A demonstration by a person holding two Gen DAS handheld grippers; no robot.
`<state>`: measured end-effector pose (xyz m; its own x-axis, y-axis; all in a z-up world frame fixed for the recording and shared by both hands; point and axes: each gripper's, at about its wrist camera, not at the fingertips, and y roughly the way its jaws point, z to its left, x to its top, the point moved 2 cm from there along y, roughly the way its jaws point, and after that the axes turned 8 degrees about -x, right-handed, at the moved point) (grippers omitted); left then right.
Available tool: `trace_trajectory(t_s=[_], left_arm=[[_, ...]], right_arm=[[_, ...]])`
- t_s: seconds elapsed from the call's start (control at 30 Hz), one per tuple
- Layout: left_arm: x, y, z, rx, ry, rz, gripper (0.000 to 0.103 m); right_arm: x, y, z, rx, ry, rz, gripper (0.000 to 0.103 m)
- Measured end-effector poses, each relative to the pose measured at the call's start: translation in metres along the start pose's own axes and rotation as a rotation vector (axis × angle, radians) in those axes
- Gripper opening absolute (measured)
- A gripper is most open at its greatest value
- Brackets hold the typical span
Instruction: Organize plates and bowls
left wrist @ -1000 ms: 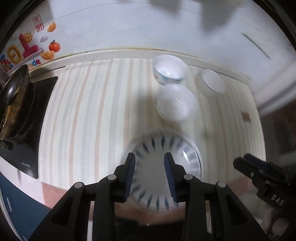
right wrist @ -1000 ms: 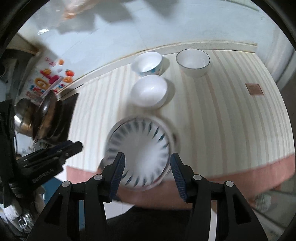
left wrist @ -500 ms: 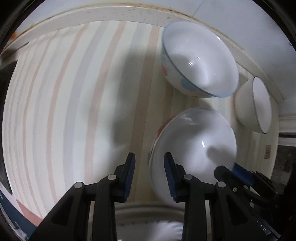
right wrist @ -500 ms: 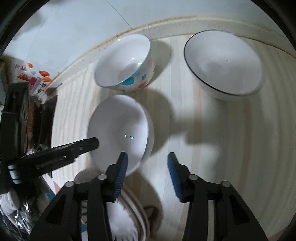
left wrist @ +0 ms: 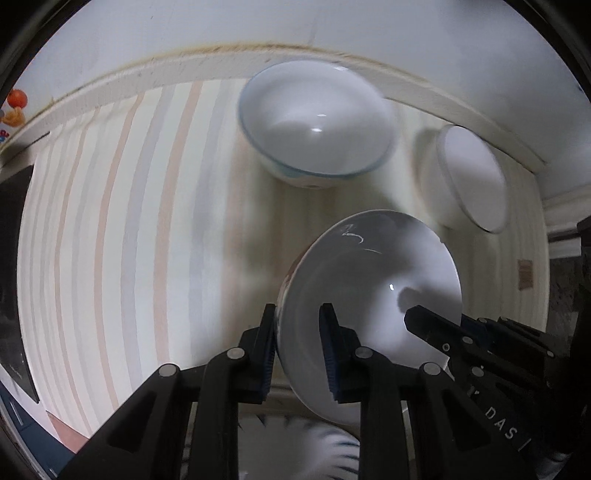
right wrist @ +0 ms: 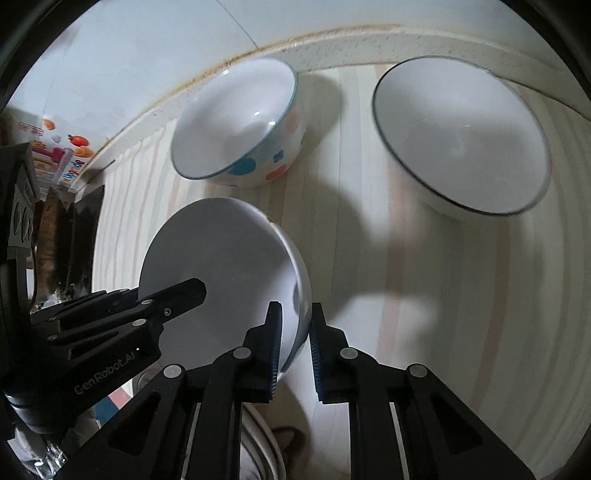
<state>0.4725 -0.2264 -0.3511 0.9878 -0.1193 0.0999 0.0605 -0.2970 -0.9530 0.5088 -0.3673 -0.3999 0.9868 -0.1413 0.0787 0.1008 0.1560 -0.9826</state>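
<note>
Two grippers now pinch the plain white ceramic bowl [left wrist: 369, 295], left gripper [left wrist: 297, 347] and right gripper [right wrist: 293, 343] nearly closed on opposite rims, where half a second ago they only straddled them. It's tipped above the blue-striped plate [left wrist: 325, 446], with the polka-dot bowl [right wrist: 240, 125] and dark-rimmed white bowl [right wrist: 458, 133] behind, so stacking is probably next.

Both wrist cams sit just behind their fingers, looking forward and down at the striped tabletop [left wrist: 122, 229], very close in. Left cam: plain white bowl [left wrist: 373, 302] fills the view just ahead of the left gripper [left wrist: 297, 343]; right gripper [left wrist: 436, 328] enters from its right. Right cam: same bowl [right wrist: 221, 280] at the right gripper [right wrist: 295, 332], left gripper [right wrist: 177, 295] entering from its left. Shared: that bowl, spotted bowl [left wrist: 317, 122] [right wrist: 240, 122] and dark-rimmed bowl [left wrist: 469, 177] [right wrist: 461, 136] beyond the fingertips, back wall [left wrist: 295, 26] [right wrist: 147, 48].
</note>
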Motion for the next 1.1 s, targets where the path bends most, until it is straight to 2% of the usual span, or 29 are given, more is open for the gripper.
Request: trace_trajectory(t_s=[0.3,0.43,0.47,0.57,0.8,1.1], left_arm=[[-0.046,-0.030,-0.055,-0.053,0.100,-0.024,0.020],[-0.067,-0.027,-0.077,-0.075,0.138,-0.016,0.020],[-0.063,-0.022,-0.078,-0.078,0.147,-0.011,0.020],[-0.086,-0.013,-0.087,-0.086,0.184,0.019,0.020],[-0.114,0.018,-0.102,-0.057,0.239,0.102,0.020],[-0.129,0.049,-0.117,-0.021,0.284,0.151,0.020]], right_arm=[[-0.056,-0.067,-0.035,-0.025,0.014,-0.048,0.016],[-0.087,-0.087,-0.050,-0.038,0.032,-0.057,0.016],[-0.097,-0.091,-0.056,-0.042,0.040,-0.057,0.016],[-0.119,-0.097,-0.070,-0.046,0.061,-0.048,0.016],[-0.163,-0.082,-0.099,-0.046,0.126,0.000,0.016],[-0.187,-0.056,-0.127,-0.048,0.184,0.036,0.016]])
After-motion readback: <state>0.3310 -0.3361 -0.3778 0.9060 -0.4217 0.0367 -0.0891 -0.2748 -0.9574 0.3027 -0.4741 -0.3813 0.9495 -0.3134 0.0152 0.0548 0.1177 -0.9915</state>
